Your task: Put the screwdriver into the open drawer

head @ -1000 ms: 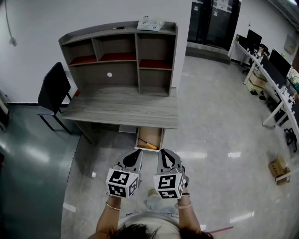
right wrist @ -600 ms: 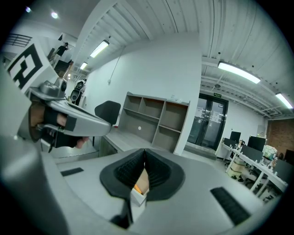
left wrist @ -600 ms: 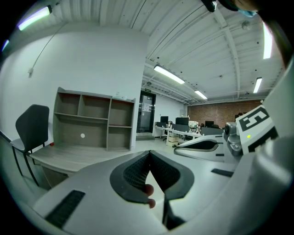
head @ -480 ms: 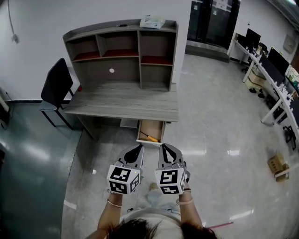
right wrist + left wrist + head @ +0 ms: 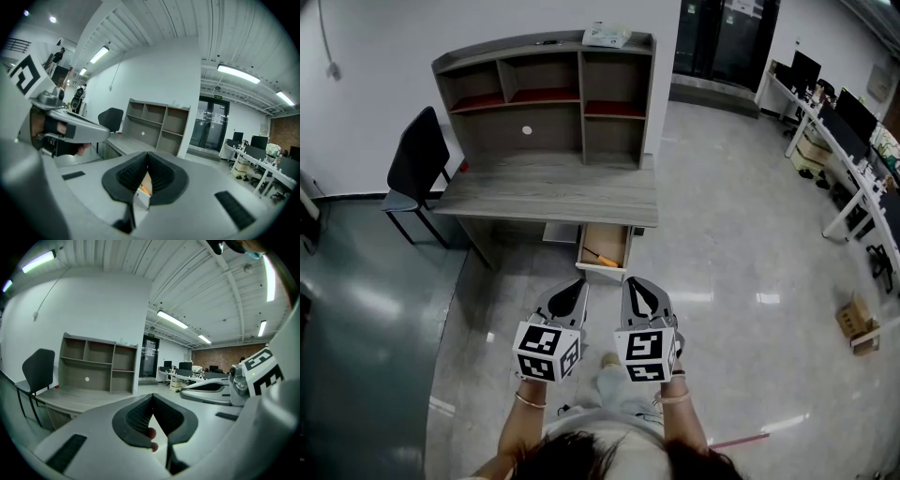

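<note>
Both of your claws are closed and hold nothing. Your left claw (image 5: 577,284) has its two jaws pressed together at the tips, and in the left gripper view only the open room shows beyond them. Your right claw (image 5: 633,283) is the same, jaws meeting at the tips. Through the small gap under them, in the right gripper view, you can see the white front of the drawer and a bit of orange behind it.

The screwdriver (image 5: 604,261) is already inside the open drawer (image 5: 617,240). It lies at a slant on the drawer's bottom, close to the white front panel, with its orange handle toward the right side of the table. The drawer is pulled out from under the front edge of the table (image 5: 553,192), toward that edge's right end.

You are holding both claws in front of the table, side by side and close together but not touching, above the floor (image 5: 741,244) and short of the drawer's front panel. Both point toward the table, and each marker cube faces up at you.

On the back of the table stands a shelf unit (image 5: 544,103) with open compartments, and a white box (image 5: 607,36) lies on its top at the right. A black chair (image 5: 414,173) stands just beside the table's left end.
</note>
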